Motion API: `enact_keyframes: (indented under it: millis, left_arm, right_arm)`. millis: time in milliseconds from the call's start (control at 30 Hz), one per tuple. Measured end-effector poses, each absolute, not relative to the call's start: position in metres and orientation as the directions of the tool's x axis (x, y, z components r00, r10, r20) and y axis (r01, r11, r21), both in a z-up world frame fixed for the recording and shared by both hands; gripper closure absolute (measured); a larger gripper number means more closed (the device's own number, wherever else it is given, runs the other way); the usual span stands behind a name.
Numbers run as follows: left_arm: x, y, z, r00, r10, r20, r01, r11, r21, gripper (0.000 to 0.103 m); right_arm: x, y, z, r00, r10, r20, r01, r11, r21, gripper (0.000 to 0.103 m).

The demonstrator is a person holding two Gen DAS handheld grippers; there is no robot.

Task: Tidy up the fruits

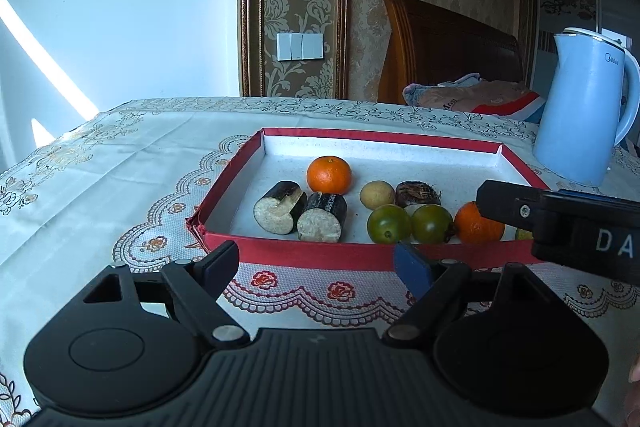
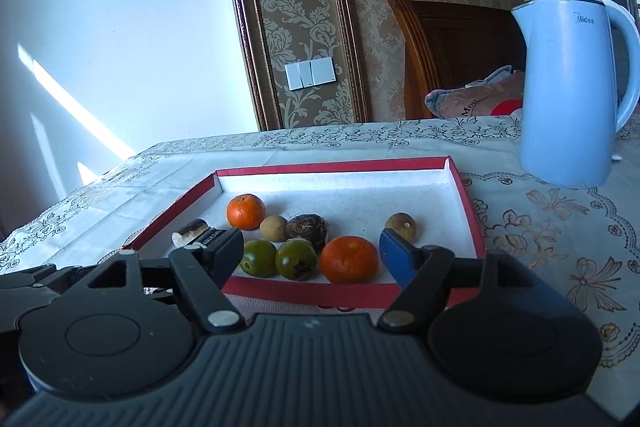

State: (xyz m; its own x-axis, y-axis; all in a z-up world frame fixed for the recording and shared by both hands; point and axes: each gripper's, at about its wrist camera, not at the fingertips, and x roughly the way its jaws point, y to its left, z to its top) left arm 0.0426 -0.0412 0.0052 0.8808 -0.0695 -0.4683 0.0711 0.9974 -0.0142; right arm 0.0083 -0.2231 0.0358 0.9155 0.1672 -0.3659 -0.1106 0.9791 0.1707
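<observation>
Left wrist view: my left gripper (image 1: 324, 263) and right gripper (image 2: 312, 251) both spread, holding nothing. Fruits sit inside the red tray (image 1: 304, 253). Next pick: centre on one orange (image 2: 349, 259), clear of the green neighbours.

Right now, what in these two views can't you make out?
- Left wrist view: a yellowish fruit at the tray's right end, mostly hidden by the right gripper.
- Right wrist view: the cut dark pieces, partly behind a finger.
- Kettle: handle cut off by the edge.
</observation>
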Motion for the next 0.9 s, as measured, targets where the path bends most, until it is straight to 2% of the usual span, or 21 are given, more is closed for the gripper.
enact_keyframes:
  millis: [133, 200, 367, 667, 767, 900]
  left_arm:
    - [0.041, -0.039, 0.004, 0.873, -0.053, -0.485, 0.050, 0.999, -0.018, 0.018]
    - [0.040, -0.039, 0.003, 0.867, -0.045, -0.496, 0.042, 0.999, -0.018, 0.018]
    - [0.039, -0.038, 0.002, 0.856, -0.008, -0.518, 0.009, 1.000, 0.000, 0.018]
    - [0.032, -0.031, 0.007, 0.870, -0.020, -0.492, 0.002, 0.999, -0.036, 0.018]
    - [0.031, -0.032, 0.009, 0.876, -0.026, -0.482, 0.010, 0.999, -0.037, 0.018]
    - [0.030, -0.033, 0.009, 0.879, -0.024, -0.476, 0.012, 1.000, -0.028, 0.011]
  right_arm:
    - [-0.004, -0.230, 0.033, 0.916, 0.162, -0.367, -0.099, 0.978, 0.185, 0.021]
    - [-0.008, -0.232, 0.030, 0.914, 0.152, -0.375, -0.088, 0.979, 0.182, 0.017]
    - [-0.014, -0.236, 0.022, 0.908, 0.143, -0.393, -0.073, 0.979, 0.188, 0.017]
    - [-0.014, -0.239, 0.017, 0.907, 0.140, -0.398, -0.063, 0.978, 0.200, 0.017]
    - [-0.015, -0.238, 0.016, 0.906, 0.139, -0.399, -0.064, 0.979, 0.195, 0.014]
    - [-0.016, -0.237, 0.016, 0.907, 0.139, -0.397, -0.065, 0.979, 0.194, 0.014]
